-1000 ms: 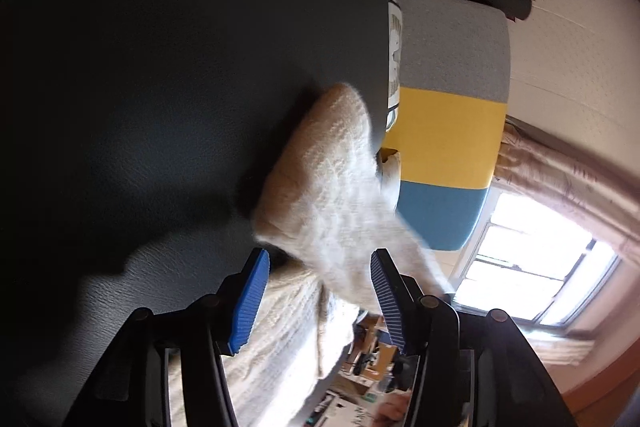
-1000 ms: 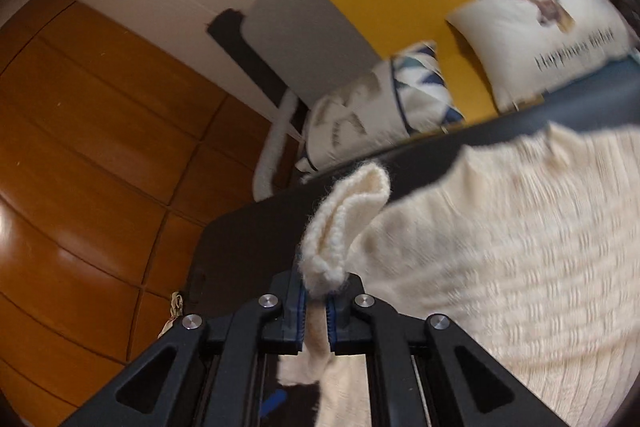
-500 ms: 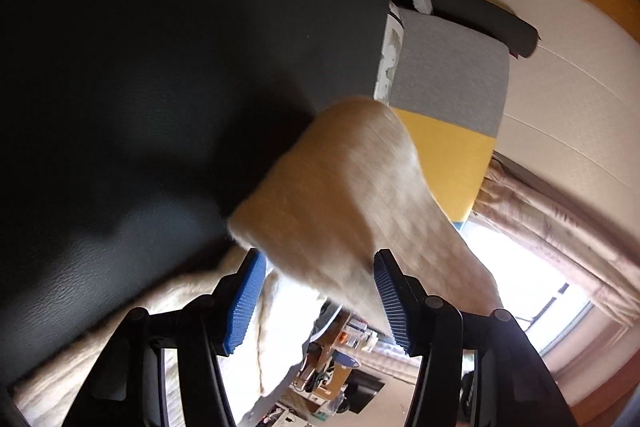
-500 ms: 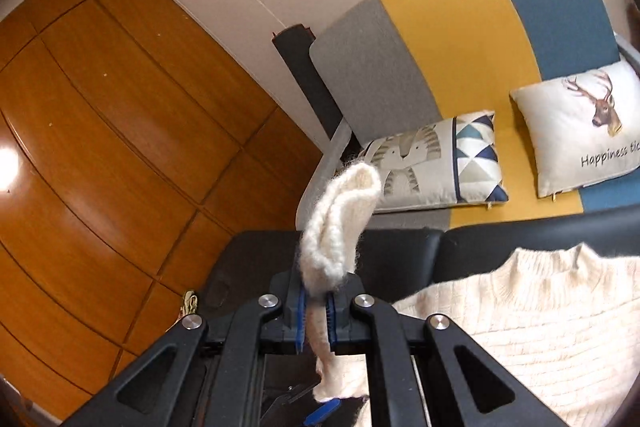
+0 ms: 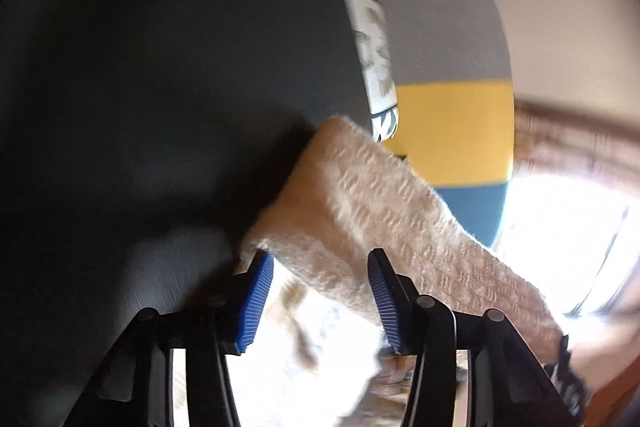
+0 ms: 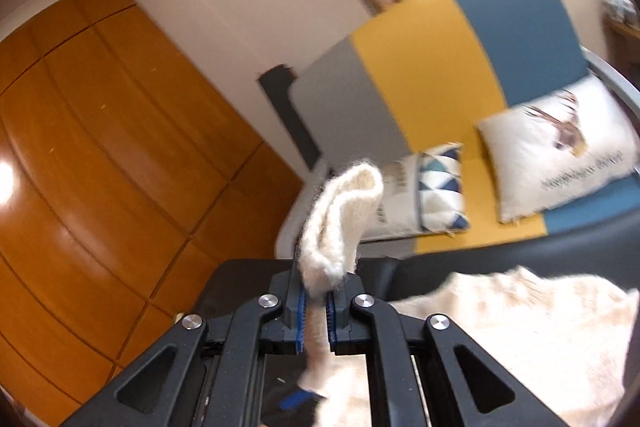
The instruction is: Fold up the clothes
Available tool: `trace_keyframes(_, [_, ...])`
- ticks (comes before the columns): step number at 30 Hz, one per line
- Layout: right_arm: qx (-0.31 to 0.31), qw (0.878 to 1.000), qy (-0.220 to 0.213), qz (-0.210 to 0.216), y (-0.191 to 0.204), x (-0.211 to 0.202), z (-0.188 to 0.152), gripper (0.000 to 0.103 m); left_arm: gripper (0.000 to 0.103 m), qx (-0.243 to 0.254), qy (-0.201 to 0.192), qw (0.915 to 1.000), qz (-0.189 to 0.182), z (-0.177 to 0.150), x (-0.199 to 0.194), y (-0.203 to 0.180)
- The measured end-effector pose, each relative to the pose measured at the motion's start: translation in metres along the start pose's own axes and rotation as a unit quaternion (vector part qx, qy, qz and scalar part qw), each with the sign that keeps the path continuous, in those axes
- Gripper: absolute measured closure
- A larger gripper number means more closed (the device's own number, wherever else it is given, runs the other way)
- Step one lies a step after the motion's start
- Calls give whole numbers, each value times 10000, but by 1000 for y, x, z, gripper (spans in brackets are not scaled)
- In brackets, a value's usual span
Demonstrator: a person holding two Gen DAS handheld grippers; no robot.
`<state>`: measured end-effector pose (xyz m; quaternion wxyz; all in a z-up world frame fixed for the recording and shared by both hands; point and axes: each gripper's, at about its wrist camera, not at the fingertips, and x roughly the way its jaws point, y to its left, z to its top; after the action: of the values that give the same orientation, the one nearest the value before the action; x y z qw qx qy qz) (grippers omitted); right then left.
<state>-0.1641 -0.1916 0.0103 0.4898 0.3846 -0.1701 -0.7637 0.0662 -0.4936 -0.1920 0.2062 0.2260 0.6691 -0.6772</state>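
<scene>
Cream knit sweater (image 6: 520, 339), lifted in part off the dark leather surface (image 5: 160, 87), is the landmark for every place given here. Right tongs (image 6: 316, 315): I see them clamped together on a folded cuff of the sweater, which loops up above the blue pads (image 6: 301, 319) while a strip of the same knit hangs below them. Beyond the cuff, in the right wrist view, the sweater's body lies spread on the surface, to the right of the tongs.

Left tongs (image 5: 320, 295): I see the pads (image 5: 256, 299) apart and closing, with a band of the sweater passing between them and running diagonally up and to the right across the left wrist view; whether either pad presses on the knit I cannot tell, since the picture is blurred. More knit hangs pale and overexposed below this band.

Behind the sweater stands a sofa (image 6: 460, 59) with a back in grey, yellow and blue panels. Two cushions rest against it: a triangle-patterned cushion (image 6: 432, 195) just beyond the raised cuff and a deer-print cushion (image 6: 560, 147) further right. Orange wooden panelling (image 6: 100, 147) fills the wall to the left of the cuff; a curtain (image 5: 580, 147) and bright window (image 5: 560, 227) lie to the right of the knit band.
</scene>
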Motion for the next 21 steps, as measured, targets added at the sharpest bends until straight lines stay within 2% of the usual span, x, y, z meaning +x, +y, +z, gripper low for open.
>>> trace_keyframes(1, [158, 9998, 11, -102, -18, -6, -6, 97, 63, 296, -59, 9994, 152, 1, -1, -6])
trace_keyframes(3, [467, 9983, 87, -343, -55, -12, -22, 97, 75, 701, -73, 9970, 310, -1, 3, -17])
trace_keyframes(4, [620, 9969, 128, -465, -73, -15, -30, 97, 77, 870, -77, 9952, 435, -3, 5, -22])
trace_keyframes(6, [894, 9933, 234, -688, -104, -19, -47, 97, 89, 1099, -72, 9923, 559, -8, 7, -26])
trace_keyframes(8, [1127, 9892, 341, -876, -133, -22, -64, 97, 93, 1359, -115, 9883, 680, -15, 9, -31])
trace_keyframes(12, [1399, 9813, 551, -1200, -173, -25, -90, 97, 96, 1878, -186, 9777, 918, -31, 12, -38])
trace_keyframes(16, [1429, 9775, 694, -1388, -195, -25, -104, 97, 97, 2359, -212, 9645, 1169, -42, 24, -55])
trace_keyframes(19, [1328, 9755, 816, -1556, -208, -21, -110, 97, 97, 2661, -219, 9537, 1383, -56, 17, -46])
trace_keyframes(21, [1279, 9726, 931, -1701, -213, -16, -115, 97, 97, 2687, -143, 9516, 1485, -59, 22, -42])
